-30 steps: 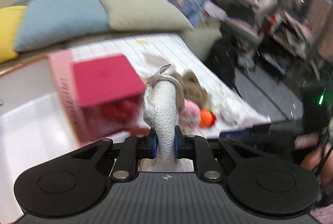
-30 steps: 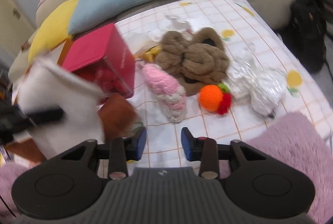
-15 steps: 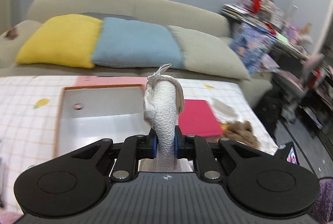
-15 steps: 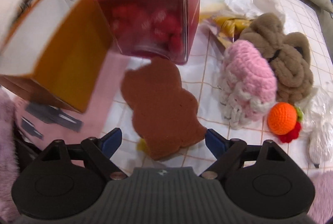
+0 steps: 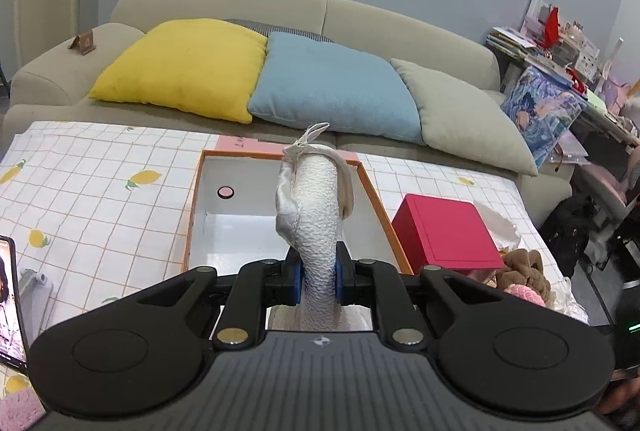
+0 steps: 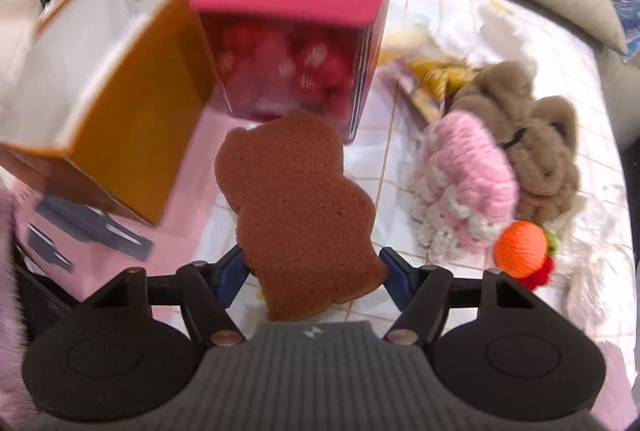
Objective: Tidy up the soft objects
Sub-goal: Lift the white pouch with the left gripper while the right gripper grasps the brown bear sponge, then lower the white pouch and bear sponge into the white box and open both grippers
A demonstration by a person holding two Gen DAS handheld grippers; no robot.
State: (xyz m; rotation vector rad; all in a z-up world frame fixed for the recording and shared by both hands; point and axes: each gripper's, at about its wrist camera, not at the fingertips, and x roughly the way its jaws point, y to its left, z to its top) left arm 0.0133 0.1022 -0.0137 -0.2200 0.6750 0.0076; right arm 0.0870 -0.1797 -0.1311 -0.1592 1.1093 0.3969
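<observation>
Brown sponge bear lies between the wide-spread right tongs.

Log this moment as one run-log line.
left claw: shut on white sock | right claw: open around brown sponge | orange box: open

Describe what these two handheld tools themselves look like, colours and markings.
Both the left tool and right tool are matte black, with a ribbed grey body bearing a small white logo, two round discs, silver pivot rivets and blue finger pads.

lidded box stands right of open box.
</observation>
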